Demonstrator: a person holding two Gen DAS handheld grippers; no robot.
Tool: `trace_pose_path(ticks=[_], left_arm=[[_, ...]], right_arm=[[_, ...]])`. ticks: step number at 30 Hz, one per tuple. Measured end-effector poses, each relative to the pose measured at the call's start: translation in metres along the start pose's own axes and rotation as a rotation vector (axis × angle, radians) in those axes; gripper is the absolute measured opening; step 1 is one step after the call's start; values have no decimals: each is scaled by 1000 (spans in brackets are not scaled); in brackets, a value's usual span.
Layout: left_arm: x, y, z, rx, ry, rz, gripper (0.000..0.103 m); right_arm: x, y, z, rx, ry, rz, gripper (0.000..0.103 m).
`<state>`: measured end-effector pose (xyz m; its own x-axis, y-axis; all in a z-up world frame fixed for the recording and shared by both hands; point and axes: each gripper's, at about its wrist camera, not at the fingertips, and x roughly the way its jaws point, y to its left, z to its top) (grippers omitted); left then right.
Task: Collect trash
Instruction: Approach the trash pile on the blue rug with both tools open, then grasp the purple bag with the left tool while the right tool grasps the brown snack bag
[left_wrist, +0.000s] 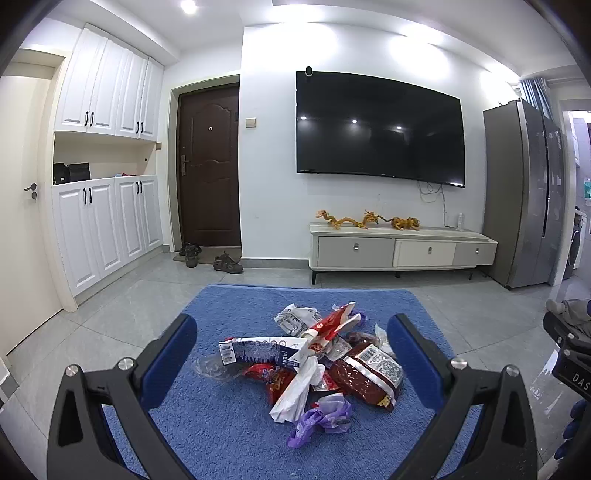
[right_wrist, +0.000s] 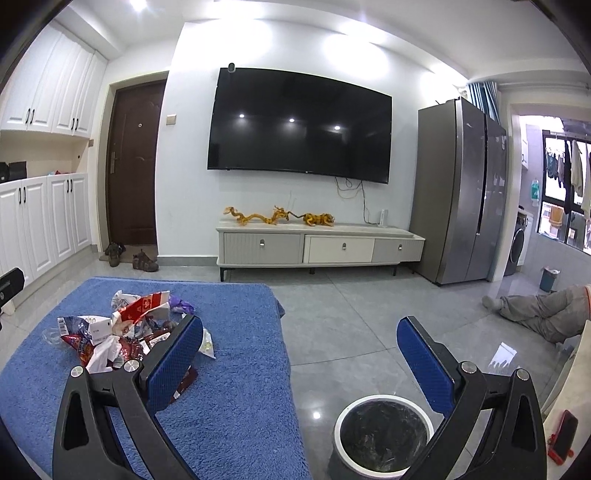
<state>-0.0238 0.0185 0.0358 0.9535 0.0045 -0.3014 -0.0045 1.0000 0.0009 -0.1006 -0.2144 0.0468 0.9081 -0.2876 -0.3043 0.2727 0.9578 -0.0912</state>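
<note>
L gripper above trash pile

Wall television, brown door, steel fridge

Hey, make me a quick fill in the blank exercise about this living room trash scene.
1. The pile of crumpled wrappers lies on a fluffy ____ rug.
2. The round white-rimmed trash bin stands on the grey tiled ____.
3. Both the left gripper and right gripper are ____.

Missing words: blue; floor; open
</note>
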Motion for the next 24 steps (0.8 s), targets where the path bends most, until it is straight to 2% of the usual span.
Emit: trace_pose_path(ticks=[7, 10, 17, 20, 24], left_arm=[[3, 1, -1, -2, -32, 18, 103], [13, 3, -1, 10, 21, -2, 103], [31, 6, -11, 23, 78, -10, 103], [37, 6, -15, 39, 101, -42, 103], [47, 1, -27, 85, 145, -126, 103]], right_arm=[[6, -1, 0, 15, 0, 10, 103], [11, -5, -2, 42, -1, 28, 103], [21, -9, -8, 67, 0, 58, 103], [27, -8, -11, 62, 27, 74, 103], [39, -5, -17, 62, 70, 105, 103]])
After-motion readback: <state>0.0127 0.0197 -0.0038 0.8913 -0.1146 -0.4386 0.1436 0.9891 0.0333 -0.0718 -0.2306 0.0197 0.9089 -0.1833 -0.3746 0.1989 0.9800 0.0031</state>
